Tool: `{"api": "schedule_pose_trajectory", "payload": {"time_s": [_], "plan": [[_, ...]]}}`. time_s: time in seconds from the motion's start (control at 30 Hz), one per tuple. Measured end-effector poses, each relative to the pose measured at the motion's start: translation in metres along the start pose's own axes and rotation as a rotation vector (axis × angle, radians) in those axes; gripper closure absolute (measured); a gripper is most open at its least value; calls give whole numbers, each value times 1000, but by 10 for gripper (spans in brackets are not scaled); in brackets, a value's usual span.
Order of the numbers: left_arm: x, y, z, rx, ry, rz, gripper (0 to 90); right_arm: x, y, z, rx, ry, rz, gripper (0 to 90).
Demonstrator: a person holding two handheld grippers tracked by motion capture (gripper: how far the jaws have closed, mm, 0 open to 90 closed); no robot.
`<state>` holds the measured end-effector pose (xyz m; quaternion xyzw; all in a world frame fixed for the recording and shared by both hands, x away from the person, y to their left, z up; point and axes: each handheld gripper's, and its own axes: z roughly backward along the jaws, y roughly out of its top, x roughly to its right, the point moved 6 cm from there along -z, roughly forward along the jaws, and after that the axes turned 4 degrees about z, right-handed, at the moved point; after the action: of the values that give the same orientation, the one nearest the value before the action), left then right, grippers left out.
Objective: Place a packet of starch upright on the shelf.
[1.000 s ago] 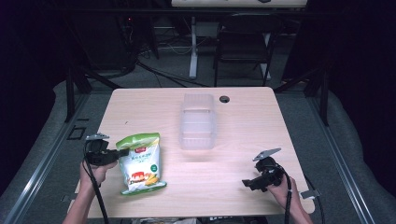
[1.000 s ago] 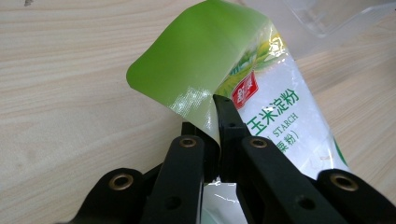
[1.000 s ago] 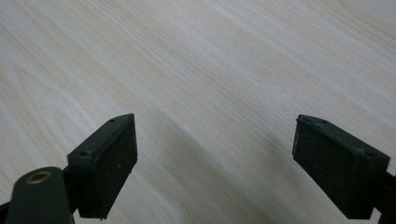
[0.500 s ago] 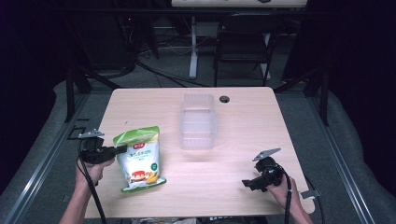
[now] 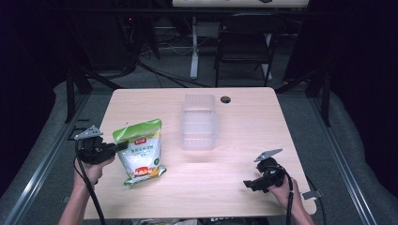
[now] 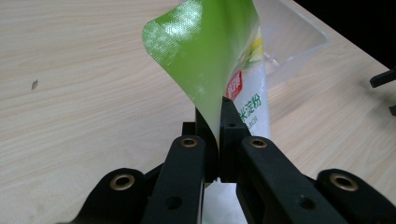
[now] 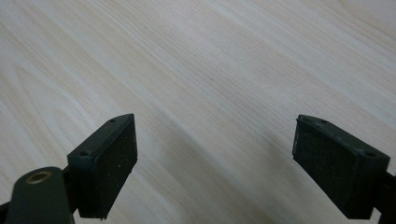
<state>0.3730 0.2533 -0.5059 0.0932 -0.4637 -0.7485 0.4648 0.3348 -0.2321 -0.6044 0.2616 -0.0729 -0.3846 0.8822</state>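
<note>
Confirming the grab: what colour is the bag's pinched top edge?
Bright green top edge, clearest in the left gripper view.

A clear plastic container (image 5: 200, 123) rests near the middle of the light wooden tabletop (image 5: 244, 126). At its two o'clock, near the far edge, sits a small dark grommet hole (image 5: 225, 99). Beyond, at twelve o'clock, a black chair (image 5: 244, 47) stands on the floor.

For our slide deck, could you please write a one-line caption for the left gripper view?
Left gripper shut on the green edge of a starch bag, lifting it above the wooden table.
</note>
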Motion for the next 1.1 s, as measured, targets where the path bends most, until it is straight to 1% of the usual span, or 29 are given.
{"api": "schedule_pose_trajectory", "payload": {"time_s": [0.07,0.1,0.13,0.17,0.2,0.23,0.27,0.33,0.37,0.4,0.43,0.47,0.53,0.57,0.6,0.63,0.7,0.73,0.87,0.97,1.0,1.03,1.1], "plan": [[2,3,1,4,-4,-19,900,1,-1,0,0,-2,-5,134],[2,3,1,4,-4,-19,900,1,-1,0,0,-2,-5,134],[5,4,2,2,-6,-35,900,0,0,-1,26,-4,-24,134],[6,5,3,4,-10,-44,900,2,-1,1,13,-2,-10,134],[9,7,3,7,-14,-63,900,1,0,1,13,-8,-8,134],[9,7,3,7,-14,-63,900,1,0,1,13,-8,-8,134],[12,9,4,4,-16,-81,900,1,0,1,6,-13,-3,133],[14,12,4,8,-13,-100,900,0,0,1,11,-9,-7,134],[14,12,4,8,-13,-100,900,0,0,1,11,-9,-7,134],[17,14,5,7,-12,-114,900,0,0,1,12,-15,-10,134],[17,14,5,7,-12,-114,900,0,0,1,12,-15,-10,134],[18,15,6,11,-2,-122,900,1,0,1,8,-20,-5,133],[21,17,6,13,3,-139,900,2,0,2,11,-20,-8,133],[22,19,7,16,14,-155,900,2,0,1,9,-20,-7,133],[22,19,7,16,14,-155,900,1,0,1,8,-19,-6,133],[22,21,9,21,29,-173,900,1,0,1,11,-16,-8,133],[22,22,10,23,30,-177,900,0,1,1,13,-12,-9,134],[21,25,12,27,37,-188,900,0,1,0,12,-12,-8,134],[21,29,14,37,42,-198,900,0,1,0,13,-10,-7,134],[22,35,16,48,48,-213,900,0,1,0,7,-13,-3,134],[22,37,16,50,44,-214,900,0,1,0,7,-13,-3,134],[23,41,16,56,49,-220,900,0,1,1,10,-14,-3,133],[23,43,16,55,46,-223,900,0,1,1,16,-14,-7,133]]}}
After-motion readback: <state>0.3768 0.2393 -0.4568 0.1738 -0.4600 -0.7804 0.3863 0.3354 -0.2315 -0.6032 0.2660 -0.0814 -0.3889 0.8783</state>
